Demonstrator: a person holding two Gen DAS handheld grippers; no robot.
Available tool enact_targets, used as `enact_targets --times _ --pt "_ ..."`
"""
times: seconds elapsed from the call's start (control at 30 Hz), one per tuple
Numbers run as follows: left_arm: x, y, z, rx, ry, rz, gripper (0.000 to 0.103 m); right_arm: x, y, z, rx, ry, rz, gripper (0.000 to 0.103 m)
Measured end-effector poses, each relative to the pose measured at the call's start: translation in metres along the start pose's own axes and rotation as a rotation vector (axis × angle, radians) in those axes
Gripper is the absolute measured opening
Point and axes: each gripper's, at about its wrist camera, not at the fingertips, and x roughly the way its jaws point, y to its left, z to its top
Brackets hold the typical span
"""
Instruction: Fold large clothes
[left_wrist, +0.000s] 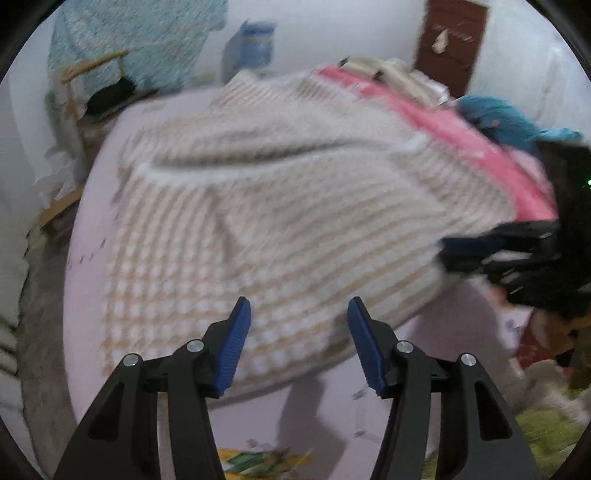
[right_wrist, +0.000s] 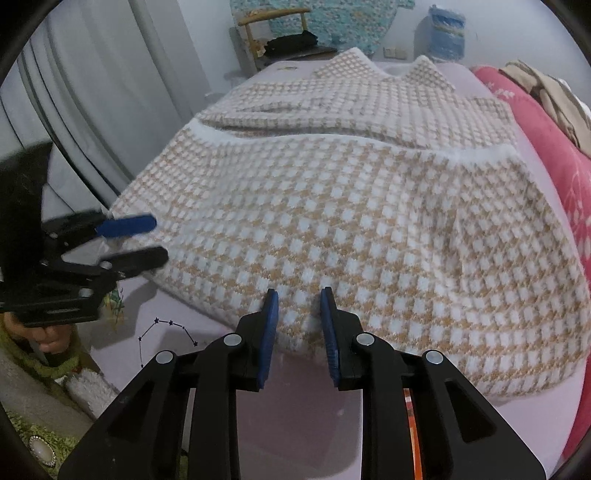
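A large beige-and-white checked knit garment (right_wrist: 351, 206) lies spread on a pale lilac bed sheet (right_wrist: 295, 417), with a white band across its folded part; it also shows blurred in the left wrist view (left_wrist: 258, 221). My left gripper (left_wrist: 299, 310) is open and empty, just above the garment's near edge; it appears in the right wrist view (right_wrist: 155, 240) at the garment's left edge. My right gripper (right_wrist: 299, 299) is open, its tips at the garment's near hem, holding nothing; it shows in the left wrist view (left_wrist: 454, 251) at the garment's right side.
A pink quilt (right_wrist: 546, 155) with folded clothes on it lies along the bed's right side. A wooden chair (right_wrist: 273, 29) with dark clothes stands beyond the bed. Curtains (right_wrist: 92, 92) hang at left. A teal cloth (left_wrist: 506, 118) lies by the pink quilt.
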Motion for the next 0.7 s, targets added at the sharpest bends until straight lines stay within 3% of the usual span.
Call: enact_targets --times 0.2,0.37,0.5,0.7 --pt "-0.004 -0.001 -0.001 -0.003 -0.018 0.000 0.054 -0.004 0.000 0.003 -0.004 0.001 -0.008 0.022" --pt "-0.018 0.013 -0.001 -0.046 -0.049 0.028 0.054 -0.025 -0.007 0.001 0.019 -0.047 -0.054 0.029" --pt "-0.006 0.027 -0.007 -0.099 -0.023 0.024 0.054 -0.007 -0.019 -0.008 0.033 0.003 -0.090 0.032" --pt "-0.024 0.031 -0.004 -0.102 -0.060 0.043 0.054 -0.018 -0.027 -0.005 0.049 -0.021 -0.106 0.033"
